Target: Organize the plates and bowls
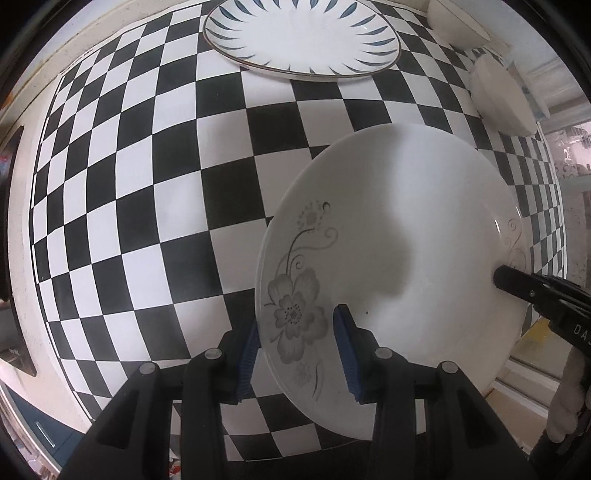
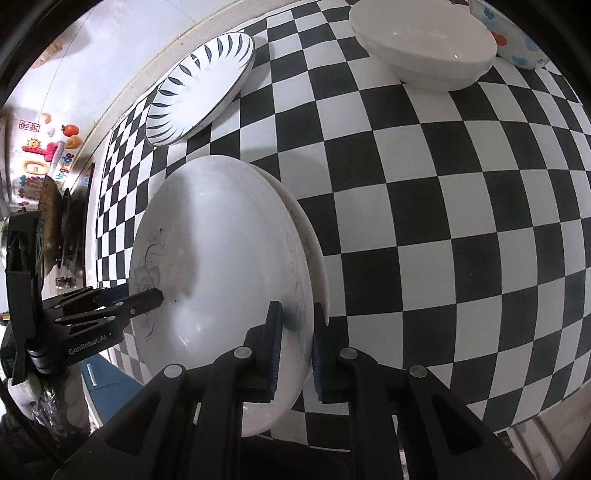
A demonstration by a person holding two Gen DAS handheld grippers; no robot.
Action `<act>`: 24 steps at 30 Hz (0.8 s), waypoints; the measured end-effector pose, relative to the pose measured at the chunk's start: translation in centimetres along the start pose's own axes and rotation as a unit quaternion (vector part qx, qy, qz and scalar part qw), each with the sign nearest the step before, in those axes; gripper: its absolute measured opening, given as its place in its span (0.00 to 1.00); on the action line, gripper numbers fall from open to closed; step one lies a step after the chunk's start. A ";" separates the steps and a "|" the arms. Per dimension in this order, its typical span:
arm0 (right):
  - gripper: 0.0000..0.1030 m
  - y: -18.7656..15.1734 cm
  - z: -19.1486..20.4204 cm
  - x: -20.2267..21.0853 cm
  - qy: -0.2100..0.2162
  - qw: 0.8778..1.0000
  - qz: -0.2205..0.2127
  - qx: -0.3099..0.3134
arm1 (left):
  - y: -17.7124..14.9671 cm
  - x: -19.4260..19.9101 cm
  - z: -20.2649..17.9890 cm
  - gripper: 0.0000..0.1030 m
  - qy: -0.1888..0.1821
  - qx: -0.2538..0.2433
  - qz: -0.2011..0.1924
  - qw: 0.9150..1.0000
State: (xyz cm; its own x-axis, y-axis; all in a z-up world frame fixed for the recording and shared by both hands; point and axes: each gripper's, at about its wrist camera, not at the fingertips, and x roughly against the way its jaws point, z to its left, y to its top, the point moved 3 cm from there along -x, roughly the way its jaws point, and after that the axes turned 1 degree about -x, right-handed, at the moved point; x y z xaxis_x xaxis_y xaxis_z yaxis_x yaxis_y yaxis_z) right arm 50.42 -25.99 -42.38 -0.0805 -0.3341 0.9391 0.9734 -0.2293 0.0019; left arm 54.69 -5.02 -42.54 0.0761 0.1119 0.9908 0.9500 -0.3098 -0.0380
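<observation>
A white plate with a grey flower print is held at two opposite rims over the chequered cloth. My left gripper is shut on the rim by the flower, blue pads on either side of it. My right gripper is shut on the far rim. In the right wrist view the rim of a second white plate shows just beneath the held one. A blue-leaf plate lies at the back of the table.
Stacked white bowls stand at the back right, with another white bowl behind them. A bowl with coloured spots sits further back. The chequered cloth covers the table; its edge runs close on the near side.
</observation>
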 end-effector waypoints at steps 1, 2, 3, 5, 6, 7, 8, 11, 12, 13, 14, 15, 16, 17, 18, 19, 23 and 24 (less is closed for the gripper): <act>0.15 0.0 0.0 0.0 0.000 1.000 0.002 -0.002 | 0.0 0.0 0.0 0.35 -0.001 0.003 0.002 1.000; 0.15 0.1 0.0 0.0 -0.001 1.000 0.006 -0.003 | 0.1 0.1 0.0 0.35 -0.001 0.005 0.003 1.000; 0.15 0.1 0.0 0.0 -0.003 1.000 0.007 -0.001 | 0.1 0.2 -0.1 0.35 0.001 0.006 0.004 1.000; 0.16 0.3 0.1 0.1 -0.008 1.000 0.015 -0.006 | 0.2 0.4 -0.4 0.35 0.008 0.004 0.002 1.000; 0.16 0.4 0.2 0.0 -0.011 1.000 0.018 -0.006 | 0.2 0.5 -0.6 0.35 0.013 0.002 0.001 1.000; 0.16 0.6 0.3 0.0 -0.015 1.000 0.020 -0.006 | 0.3 0.7 -0.7 0.35 0.018 0.001 0.000 1.000; 0.16 0.6 0.5 0.1 -0.019 1.000 0.024 -0.006 | 0.5 0.9 -0.7 0.35 0.020 0.000 0.000 1.000; 0.16 0.9 0.7 0.3 -0.030 0.999 0.031 -0.002 | 1.0 1.3 -0.6 0.35 0.023 0.004 0.000 1.000; 0.16 0.9 0.7 0.3 -0.037 0.999 0.033 0.001 | 1.0 1.4 -0.7 0.35 0.023 0.005 0.000 1.000; 0.16 0.8 0.8 0.3 -0.048 0.998 0.039 0.005 | 1.1 1.4 -0.8 0.35 0.024 0.004 0.000 1.000; 0.16 0.7 0.8 0.2 -0.055 0.998 0.043 0.007 | 1.1 1.4 -1.0 0.35 0.024 0.005 0.000 1.000; 0.16 0.7 0.7 0.1 -0.058 0.997 0.046 0.008 | 1.2 1.3 -1.1 0.35 0.024 0.006 0.000 1.000; 0.16 0.6 0.7 0.0 -0.060 0.997 0.049 0.010 | 1.2 1.4 -1.2 0.35 0.026 0.006 0.000 1.000; 0.16 0.6 0.7 -0.1 -0.061 0.997 0.052 0.013 | 0.9 1.4 -1.2 0.35 0.026 0.006 -0.001 1.000; 0.16 0.5 0.8 -0.1 -0.054 0.997 0.052 0.013 | 0.8 1.5 -1.3 0.35 0.027 0.007 -0.001 1.000; 0.16 0.5 0.8 -0.1 -0.051 0.997 0.052 0.012 | 0.7 1.5 -1.3 0.35 0.027 0.007 -0.001 1.000; 0.16 0.6 0.8 0.2 -0.044 0.998 0.042 0.007 | -0.3 2.0 -0.8 0.35 0.029 0.011 -0.006 1.000; 0.16 0.7 0.6 0.3 -0.040 0.998 0.041 0.004 | -0.4 2.2 -0.6 0.37 0.032 0.014 -0.010 0.999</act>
State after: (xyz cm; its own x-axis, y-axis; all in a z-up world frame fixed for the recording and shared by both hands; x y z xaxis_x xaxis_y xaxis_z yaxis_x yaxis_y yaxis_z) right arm 51.21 -25.74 -41.90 0.0174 -0.2771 0.9607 0.9777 -0.1965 -0.0744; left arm 54.33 -5.20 -40.27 0.0393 0.0576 0.9976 0.9592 -0.2818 -0.0215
